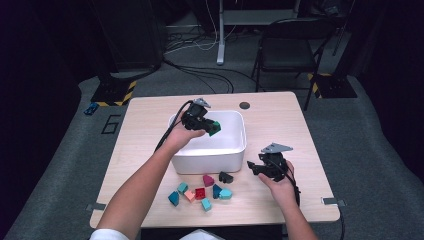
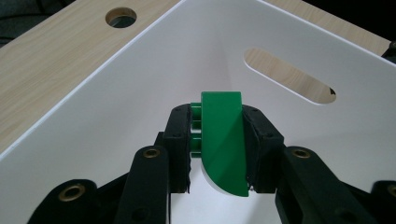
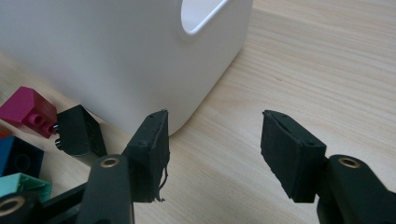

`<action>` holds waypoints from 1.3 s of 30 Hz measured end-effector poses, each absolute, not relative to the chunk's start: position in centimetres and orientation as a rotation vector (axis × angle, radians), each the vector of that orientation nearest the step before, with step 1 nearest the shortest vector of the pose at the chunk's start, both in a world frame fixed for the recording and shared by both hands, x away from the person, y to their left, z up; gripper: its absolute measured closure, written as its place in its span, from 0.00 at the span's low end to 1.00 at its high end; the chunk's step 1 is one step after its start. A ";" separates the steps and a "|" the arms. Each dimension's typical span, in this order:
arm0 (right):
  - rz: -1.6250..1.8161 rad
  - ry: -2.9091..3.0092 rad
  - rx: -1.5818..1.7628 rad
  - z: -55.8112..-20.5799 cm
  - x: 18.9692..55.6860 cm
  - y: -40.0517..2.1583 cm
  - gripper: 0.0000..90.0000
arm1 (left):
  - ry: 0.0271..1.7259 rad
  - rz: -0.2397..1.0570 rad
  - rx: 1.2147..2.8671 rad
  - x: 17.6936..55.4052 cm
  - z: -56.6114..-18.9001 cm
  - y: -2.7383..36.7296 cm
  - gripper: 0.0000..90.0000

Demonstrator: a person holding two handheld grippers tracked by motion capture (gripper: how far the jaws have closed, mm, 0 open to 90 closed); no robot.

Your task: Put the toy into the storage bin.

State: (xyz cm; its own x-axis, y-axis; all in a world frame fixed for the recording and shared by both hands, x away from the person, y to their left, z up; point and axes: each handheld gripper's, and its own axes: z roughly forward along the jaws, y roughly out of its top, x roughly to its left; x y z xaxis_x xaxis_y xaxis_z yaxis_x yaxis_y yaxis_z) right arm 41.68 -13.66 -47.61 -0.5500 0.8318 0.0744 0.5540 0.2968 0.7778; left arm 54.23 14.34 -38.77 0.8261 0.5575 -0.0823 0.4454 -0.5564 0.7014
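The left gripper (image 2: 218, 149) is clamped on a green block (image 2: 223, 140), hanging over the inside of the white tub (image 1: 235, 150). The block looks light, hard plastic and a bit slick, with one curved edge, so the pads squeeze its flat faces. Beside the tub, the right gripper (image 3: 212, 154) has its jaws apart with nothing between them, near the loose blocks (image 1: 202, 190).

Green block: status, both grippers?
Left gripper shut on green block, inside white bin. Right gripper open, nothing between fingers, beside bin. Drop path clear.
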 end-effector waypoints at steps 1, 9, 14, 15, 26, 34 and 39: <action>1.122 2.226 1.250 -47.6 41.7 -13.7 0.46 | 0.729 0.186 2.251 54.3 -38.9 14.2 0.73; 1.131 2.229 1.258 -47.6 41.7 -13.7 0.46 | 0.731 0.162 2.292 54.7 -40.0 13.2 0.73; 1.141 2.234 1.258 -47.6 41.7 -13.7 0.46 | 0.741 0.152 2.316 54.7 -40.3 12.9 0.69; 1.142 2.237 1.261 -47.6 41.7 -13.7 0.46 | 0.741 0.146 2.334 54.6 -40.4 12.8 0.69; 1.140 2.235 1.279 -47.7 41.8 -13.9 0.46 | 0.736 0.168 2.306 53.4 -38.5 14.1 0.62; 1.127 2.245 1.272 -47.7 41.7 -13.8 0.47 | 0.705 0.195 2.277 51.4 -36.2 16.0 0.60; 1.130 2.244 1.272 -47.8 41.7 -13.8 0.49 | 0.664 0.193 2.268 49.6 -35.2 17.2 0.60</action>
State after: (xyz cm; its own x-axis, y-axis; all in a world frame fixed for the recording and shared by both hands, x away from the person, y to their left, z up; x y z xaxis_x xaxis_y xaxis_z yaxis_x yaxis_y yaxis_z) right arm 41.69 -13.79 -47.79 -0.5503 0.8291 0.0983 0.5727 0.2892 0.7671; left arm 49.62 17.17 -35.20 0.8539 0.5169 -0.0610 0.4034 -0.5831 0.7052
